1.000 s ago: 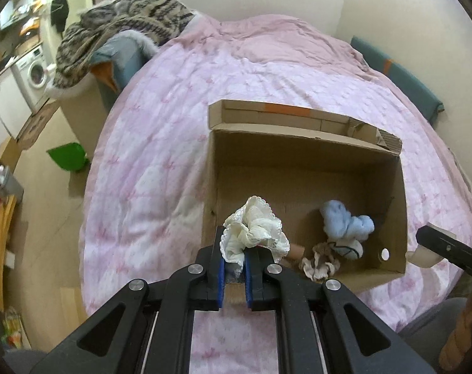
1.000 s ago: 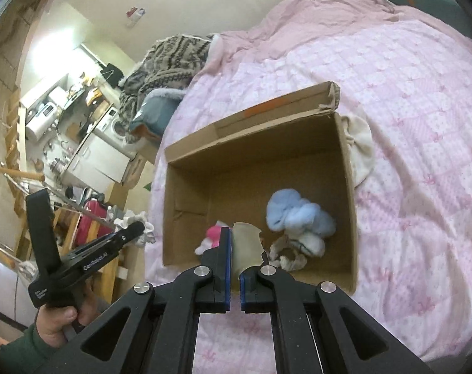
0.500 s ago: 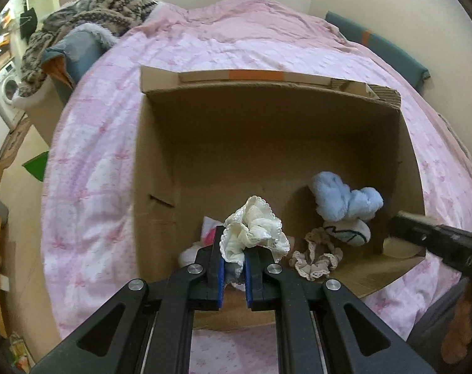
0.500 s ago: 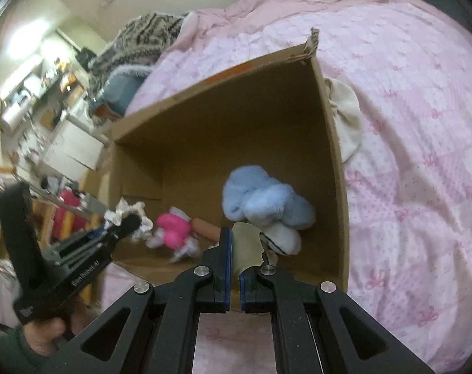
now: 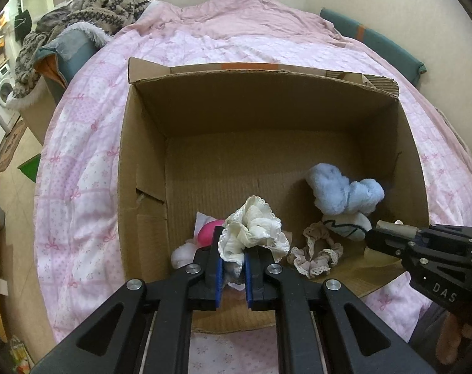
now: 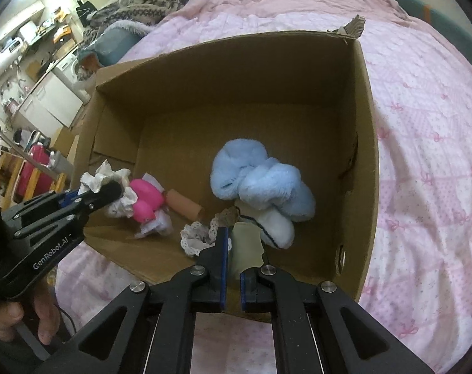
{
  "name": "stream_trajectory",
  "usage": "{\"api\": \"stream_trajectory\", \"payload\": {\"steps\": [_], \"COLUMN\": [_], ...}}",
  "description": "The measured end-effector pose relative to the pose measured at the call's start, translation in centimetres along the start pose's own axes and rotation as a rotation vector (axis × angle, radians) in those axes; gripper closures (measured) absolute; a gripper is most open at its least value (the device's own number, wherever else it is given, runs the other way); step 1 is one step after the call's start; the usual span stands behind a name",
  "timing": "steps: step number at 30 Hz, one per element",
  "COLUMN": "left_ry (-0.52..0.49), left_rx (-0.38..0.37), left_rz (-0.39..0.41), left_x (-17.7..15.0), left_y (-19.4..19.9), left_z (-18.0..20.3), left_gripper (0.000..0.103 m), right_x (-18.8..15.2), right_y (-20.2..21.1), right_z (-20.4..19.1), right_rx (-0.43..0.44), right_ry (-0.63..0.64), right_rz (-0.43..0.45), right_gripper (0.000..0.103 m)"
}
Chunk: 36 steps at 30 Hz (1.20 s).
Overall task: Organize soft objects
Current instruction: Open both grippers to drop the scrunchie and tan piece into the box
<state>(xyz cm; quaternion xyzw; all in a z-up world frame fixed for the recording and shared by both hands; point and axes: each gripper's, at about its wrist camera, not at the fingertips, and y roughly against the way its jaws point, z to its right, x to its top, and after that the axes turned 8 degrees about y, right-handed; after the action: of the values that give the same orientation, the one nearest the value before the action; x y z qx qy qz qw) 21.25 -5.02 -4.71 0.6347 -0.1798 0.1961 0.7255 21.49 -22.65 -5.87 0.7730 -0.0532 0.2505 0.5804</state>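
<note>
Both grippers hang over the box (image 5: 142, 143): left gripper (image 5: 232, 261) clamps a frilly cloth (image 5: 251, 233), right gripper (image 6: 232, 268) pinches a beige cloth (image 6: 246, 246); next, release into the box below

Gripper (image 5: 232, 261) clamping lace scrunchie (image 5: 254, 233) over box (image 5: 142, 143)

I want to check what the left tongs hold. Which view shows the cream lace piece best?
The left wrist view: the cream lace piece sits centred, frills clear, between the left tongs. The right wrist view shows it small and partly hidden.
</note>
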Motion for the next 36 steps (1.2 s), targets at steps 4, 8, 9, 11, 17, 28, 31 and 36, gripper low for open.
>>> {"api": "stream_trajectory", "payload": {"steps": [4,8,9,11,17,28,31,36], "left_ry": [-0.005,-0.011,-0.012,-0.010,-0.003,0.032,0.043,0.071], "left_rx": [-0.002,-0.002,-0.001,0.000,-0.003,0.023,0.042,0.062], "left_rz": [-0.004,-0.003,-0.001,-0.003,-0.009,0.078,0.081,0.094], "left_x": [-0.2,-0.2,-0.2,-0.2,-0.1,0.3,0.4,0.4], "left_y": [0.0,0.0,0.1,0.1,0.1,1.8,1.9,2.5], "left_z": [0.1,0.3,0.3,0.3,0.3,0.0,-0.3,-1.2], "left_gripper": [0.093,0.092,0.092,0.092,0.086,0.024,0.024,0.024], "right_x": [0.3,0.2,0.2,0.1,0.2,-0.1,-0.4,-0.7], "right_y": [0.1,0.3,0.2,0.2,1.0,1.0,0.7,1.0], "right_z": [-0.1,-0.4,-0.5,-0.6,-0.3,3.1,4.1,5.0], "right_rx": [0.010,-0.006,-0.015,-0.019,-0.009,0.243,0.262,0.322], "right_ry": [-0.001,0.016,0.022,0.029,0.013,-0.222,-0.281,-0.350], "right_rz": [0.007,0.012,0.009,0.011,0.059,0.080,0.063,0.086], "right_gripper": [0.095,0.087,0.087,0.085,0.029,0.028,0.027,0.027]}}
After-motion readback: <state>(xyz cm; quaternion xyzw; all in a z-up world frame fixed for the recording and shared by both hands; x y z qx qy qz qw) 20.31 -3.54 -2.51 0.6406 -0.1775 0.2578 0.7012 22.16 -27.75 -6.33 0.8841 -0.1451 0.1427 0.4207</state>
